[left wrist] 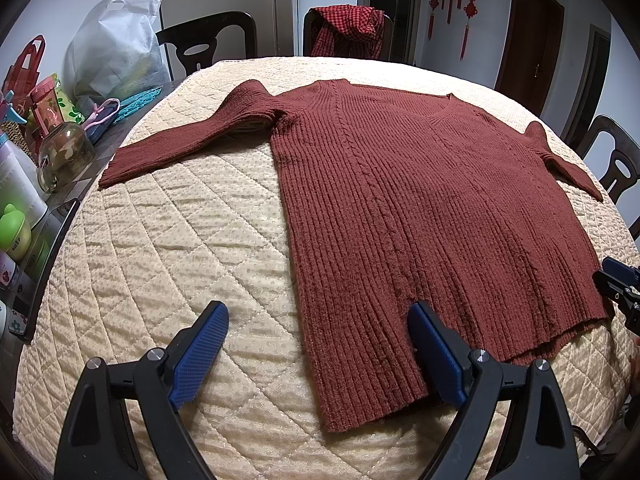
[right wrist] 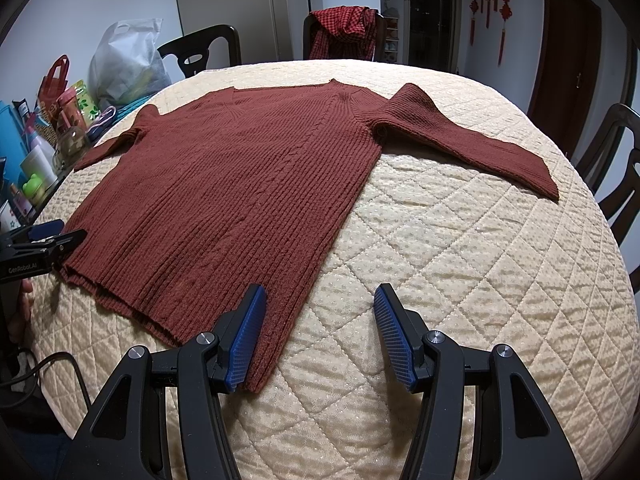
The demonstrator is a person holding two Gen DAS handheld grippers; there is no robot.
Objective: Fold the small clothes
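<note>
From my left wrist, the rust-red ribbed knit sweater [left wrist: 420, 208] lies flat on the cream quilted surface [left wrist: 168, 248], sleeves out. My left gripper [left wrist: 318, 344] has its fingers spread at the hem's near left corner.

From my right wrist, my right gripper [right wrist: 320, 320] is spread too, at the hem's near right corner.
</note>
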